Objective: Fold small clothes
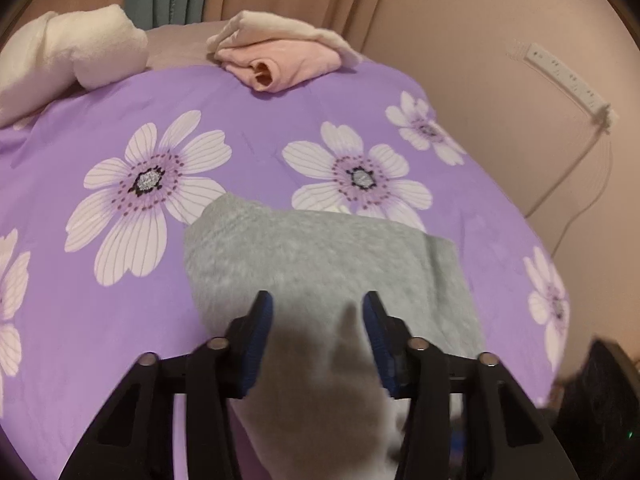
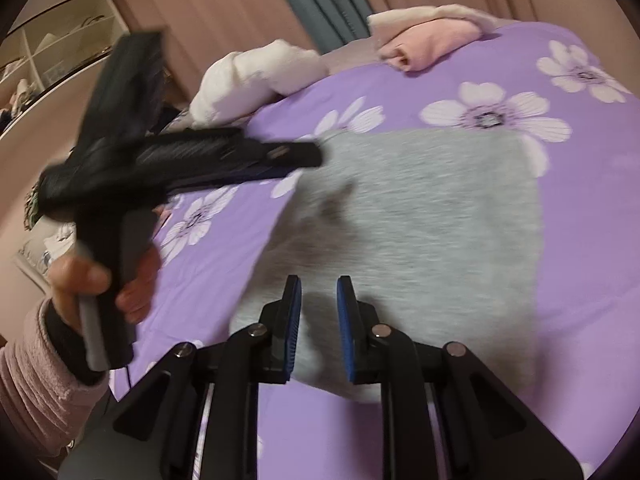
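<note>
A grey garment [image 1: 320, 264] lies folded flat on the purple flowered bedspread [image 1: 100, 320]; it also shows in the right wrist view [image 2: 420, 232]. My left gripper [image 1: 318, 300] is open and empty just above the garment's near part. In the right wrist view the left gripper [image 2: 308, 156] is blurred and hovers over the garment's left edge. My right gripper [image 2: 319, 282] is open and empty over the garment's near edge.
A folded pink and cream garment [image 1: 280, 60] lies at the bed's far edge. A white plush pillow [image 1: 60, 64] lies at the far left. A power strip [image 1: 568, 76] hangs on the wall at right. Shelves [image 2: 60, 48] stand at far left.
</note>
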